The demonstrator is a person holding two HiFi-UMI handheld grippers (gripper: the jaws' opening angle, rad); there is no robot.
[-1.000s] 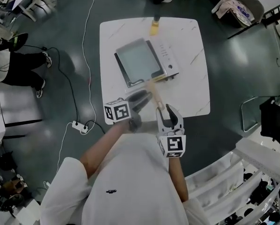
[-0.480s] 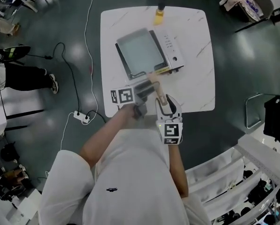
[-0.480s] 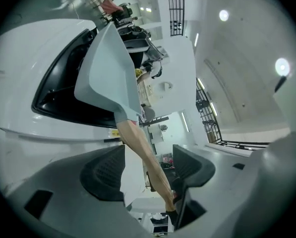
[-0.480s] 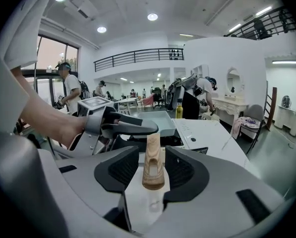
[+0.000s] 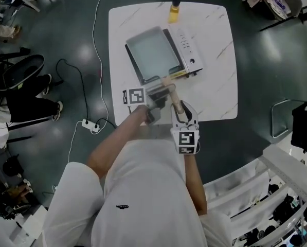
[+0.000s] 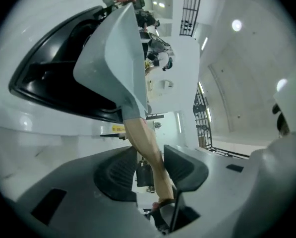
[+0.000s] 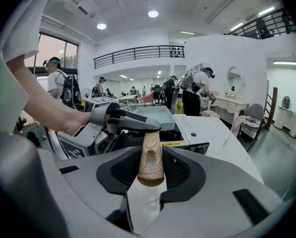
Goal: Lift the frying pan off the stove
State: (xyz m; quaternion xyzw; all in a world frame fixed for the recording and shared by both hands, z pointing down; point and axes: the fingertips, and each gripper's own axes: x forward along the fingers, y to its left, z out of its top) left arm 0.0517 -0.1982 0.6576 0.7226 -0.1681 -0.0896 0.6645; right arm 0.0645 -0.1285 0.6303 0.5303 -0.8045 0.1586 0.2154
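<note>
the rectangular frying pan lies on the stove. its long axis runs from the stove's far side to its near edge, and the wooden handle juts past that edge toward the person. just off the stove's near edge, the left gripper is closing on the handle's middle from the side. the right gripper is closing on the handle's butt end, pads touching the wood.

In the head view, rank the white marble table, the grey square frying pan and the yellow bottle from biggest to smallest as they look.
1. white marble table
2. grey square frying pan
3. yellow bottle, clearly the smallest
</note>
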